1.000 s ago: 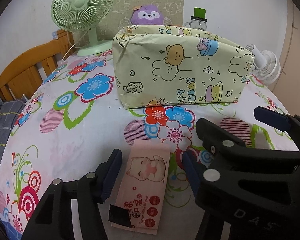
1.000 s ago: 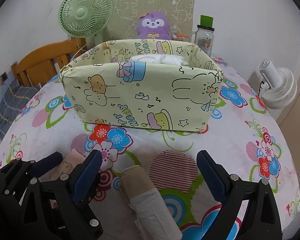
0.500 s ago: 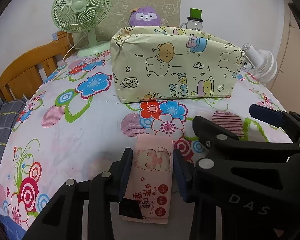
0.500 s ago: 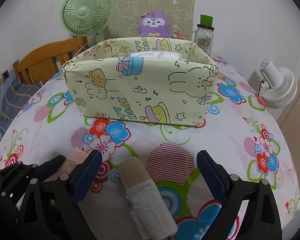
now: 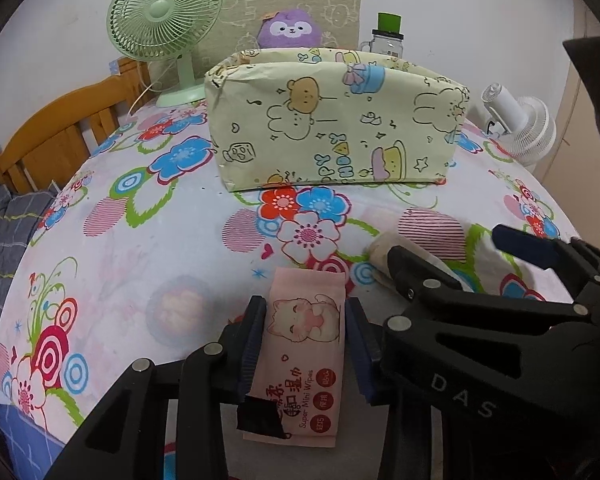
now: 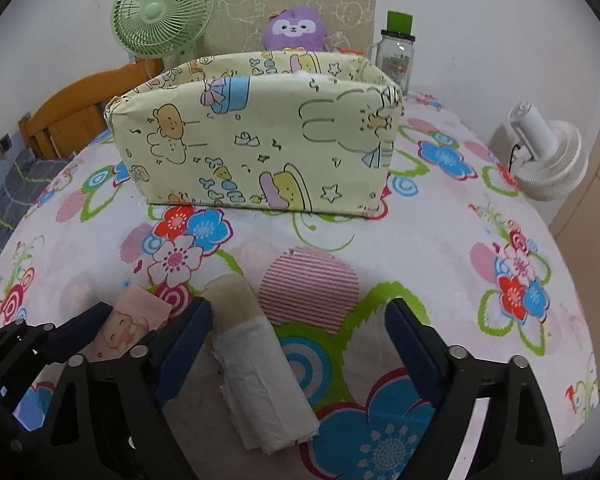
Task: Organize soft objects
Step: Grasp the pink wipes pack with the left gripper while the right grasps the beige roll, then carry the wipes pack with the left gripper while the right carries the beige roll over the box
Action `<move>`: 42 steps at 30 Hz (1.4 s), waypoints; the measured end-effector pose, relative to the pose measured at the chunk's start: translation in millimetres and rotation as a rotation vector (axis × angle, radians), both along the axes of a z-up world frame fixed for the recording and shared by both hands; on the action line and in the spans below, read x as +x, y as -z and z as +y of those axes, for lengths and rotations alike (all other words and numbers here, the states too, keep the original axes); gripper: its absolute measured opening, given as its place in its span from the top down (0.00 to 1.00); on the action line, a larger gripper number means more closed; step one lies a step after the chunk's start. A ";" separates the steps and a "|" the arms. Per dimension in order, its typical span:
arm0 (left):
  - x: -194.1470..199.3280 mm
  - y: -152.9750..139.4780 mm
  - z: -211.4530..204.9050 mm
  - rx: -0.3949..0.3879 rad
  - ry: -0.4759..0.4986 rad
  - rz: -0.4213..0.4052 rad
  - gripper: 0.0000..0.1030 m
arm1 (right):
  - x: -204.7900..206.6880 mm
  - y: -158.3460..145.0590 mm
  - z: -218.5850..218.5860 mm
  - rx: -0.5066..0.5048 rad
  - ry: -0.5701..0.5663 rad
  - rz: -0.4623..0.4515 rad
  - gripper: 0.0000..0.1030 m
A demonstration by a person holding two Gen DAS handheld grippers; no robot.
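Note:
A pink wet-wipes pack (image 5: 306, 344) with a cartoon cat lies on the flowered bedsheet (image 5: 148, 248), and my left gripper (image 5: 306, 340) is shut on it, blue pads pressing both long sides. Just to its right lies a beige and white rolled cloth (image 6: 256, 364). My right gripper (image 6: 300, 340) straddles the roll. Its jaws are closing, the left pad close beside the roll, the right pad well apart from it. Behind both stands the yellow cartoon-print fabric box (image 6: 260, 140), something white showing inside. The wipes pack (image 6: 136, 320) and left gripper (image 6: 120, 332) show at lower left in the right wrist view.
A green table fan (image 5: 164, 12), a purple plush (image 5: 290, 28) and a jar with a green lid (image 5: 388, 36) stand behind the box. A white fan (image 6: 548, 156) sits at the right edge. A wooden headboard (image 5: 56, 136) borders the left.
The left jaws came in from wide apart and clamped the wipes pack. The right jaws have narrowed a little around the roll. The box sits higher in both views.

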State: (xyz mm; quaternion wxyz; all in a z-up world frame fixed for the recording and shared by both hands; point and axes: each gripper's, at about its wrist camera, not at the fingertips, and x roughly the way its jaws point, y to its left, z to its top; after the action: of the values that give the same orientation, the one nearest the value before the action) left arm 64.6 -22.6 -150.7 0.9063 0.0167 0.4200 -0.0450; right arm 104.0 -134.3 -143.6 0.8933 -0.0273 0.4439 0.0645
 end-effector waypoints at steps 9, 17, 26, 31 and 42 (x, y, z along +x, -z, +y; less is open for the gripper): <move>-2.3 -0.1 -4.4 0.008 0.017 0.002 0.61 | -0.9 3.6 -0.3 0.074 -0.049 0.049 0.36; 7.0 -1.0 -7.1 -0.006 0.039 0.017 0.61 | 1.5 0.5 10.1 0.129 -0.086 0.074 0.77; 18.2 -8.2 -4.6 -0.040 0.039 0.008 0.61 | 8.8 -9.6 11.5 0.115 -0.062 0.037 0.88; 24.7 -13.6 -6.7 -0.046 0.042 -0.005 0.61 | 14.8 -15.7 7.8 0.113 -0.045 0.023 0.88; 32.1 -37.1 -13.6 -0.046 0.048 -0.052 0.61 | 22.8 -39.4 -1.0 0.125 -0.021 -0.023 0.88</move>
State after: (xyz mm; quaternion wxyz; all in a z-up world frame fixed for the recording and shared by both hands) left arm 96.7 -36.2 -113.5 0.9157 0.0072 0.3946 -0.0758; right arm 126.8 -135.3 -104.2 0.8976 0.0230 0.4284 0.1011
